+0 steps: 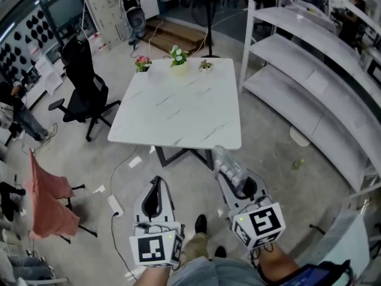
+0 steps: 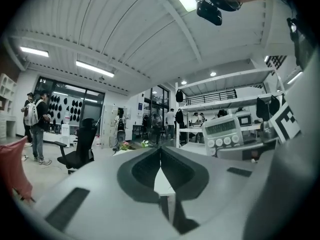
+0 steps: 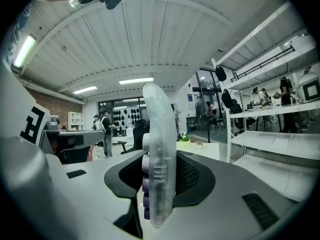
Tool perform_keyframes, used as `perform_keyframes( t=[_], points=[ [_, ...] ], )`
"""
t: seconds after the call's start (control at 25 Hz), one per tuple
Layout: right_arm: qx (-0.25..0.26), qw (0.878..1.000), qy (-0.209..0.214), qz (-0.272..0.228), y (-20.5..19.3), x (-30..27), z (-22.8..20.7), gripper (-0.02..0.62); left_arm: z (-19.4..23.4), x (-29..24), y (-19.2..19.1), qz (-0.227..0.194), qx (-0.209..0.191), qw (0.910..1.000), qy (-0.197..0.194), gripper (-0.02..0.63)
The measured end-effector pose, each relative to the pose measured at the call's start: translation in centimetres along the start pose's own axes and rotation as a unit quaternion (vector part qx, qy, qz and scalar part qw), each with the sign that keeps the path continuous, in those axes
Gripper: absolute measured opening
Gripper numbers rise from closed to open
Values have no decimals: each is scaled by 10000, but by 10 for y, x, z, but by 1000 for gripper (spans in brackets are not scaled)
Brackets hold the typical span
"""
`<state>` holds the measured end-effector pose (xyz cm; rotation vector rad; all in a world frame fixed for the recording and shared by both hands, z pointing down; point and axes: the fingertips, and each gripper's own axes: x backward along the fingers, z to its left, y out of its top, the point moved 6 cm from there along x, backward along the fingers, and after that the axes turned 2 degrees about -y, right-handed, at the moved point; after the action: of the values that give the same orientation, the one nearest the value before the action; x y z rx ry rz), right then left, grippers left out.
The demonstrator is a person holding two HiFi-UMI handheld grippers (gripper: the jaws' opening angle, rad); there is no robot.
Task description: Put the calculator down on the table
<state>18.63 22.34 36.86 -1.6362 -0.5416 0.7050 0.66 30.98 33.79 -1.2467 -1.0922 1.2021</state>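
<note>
A clear calculator (image 1: 228, 164) with purple buttons stands edge-on between the jaws of my right gripper (image 1: 231, 173), which is shut on it. It fills the middle of the right gripper view, calculator (image 3: 159, 174) upright in the right gripper (image 3: 160, 170). In the left gripper view the calculator (image 2: 227, 133) shows its display and round buttons. My left gripper (image 1: 156, 180) is shut and holds nothing, its tips meeting in its own view (image 2: 160, 149). Both grippers hover over the floor just short of the near edge of the white marble table (image 1: 178, 109).
Three small potted plants (image 1: 177, 56) stand along the table's far edge. A black office chair (image 1: 84, 82) is at the table's left, white shelves (image 1: 321, 91) at its right. A red cloth (image 1: 47, 202) hangs on a chair and a power strip (image 1: 114, 205) lies on the floor.
</note>
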Motion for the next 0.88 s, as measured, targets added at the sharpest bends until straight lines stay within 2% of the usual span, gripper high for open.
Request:
perform_keyframes(
  t=[0.24,0.48,0.88],
  points=[
    [34,9999,19,-158,28,-79,1,144,50,-67,22,-176,-73,9998,-59,8],
    [133,9989,-54,-448,61,-131,0,144,83,-112,38,-437,-175,9986,-250,8],
    [146,9987,-265,-420,67,-180,-17,144,102,-169,23,-244,-231,9983,-487,8]
  ],
)
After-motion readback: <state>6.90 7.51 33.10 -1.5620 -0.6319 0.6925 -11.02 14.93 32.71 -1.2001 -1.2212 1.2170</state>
